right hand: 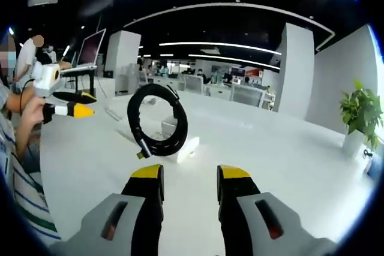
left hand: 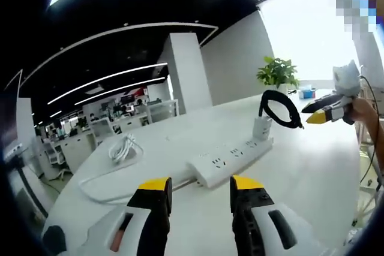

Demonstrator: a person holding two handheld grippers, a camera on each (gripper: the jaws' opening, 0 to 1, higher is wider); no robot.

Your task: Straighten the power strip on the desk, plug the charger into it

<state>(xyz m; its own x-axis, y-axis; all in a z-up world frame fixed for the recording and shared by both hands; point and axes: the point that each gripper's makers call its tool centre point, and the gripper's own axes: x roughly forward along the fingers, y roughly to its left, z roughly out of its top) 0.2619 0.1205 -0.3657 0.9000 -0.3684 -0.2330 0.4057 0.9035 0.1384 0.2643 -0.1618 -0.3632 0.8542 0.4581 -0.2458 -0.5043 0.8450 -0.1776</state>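
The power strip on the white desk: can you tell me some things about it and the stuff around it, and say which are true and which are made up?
1. A charger with a coiled black cable stands plugged in the power strip. True.
2. The left hand-held gripper is squeezing the power strip. False: its jaws are open, holding nothing.
3. A potted plant stands at the far end of the desk. True.
4. The right hand-held gripper is shut on the cable. False: it is open, short of the cable.
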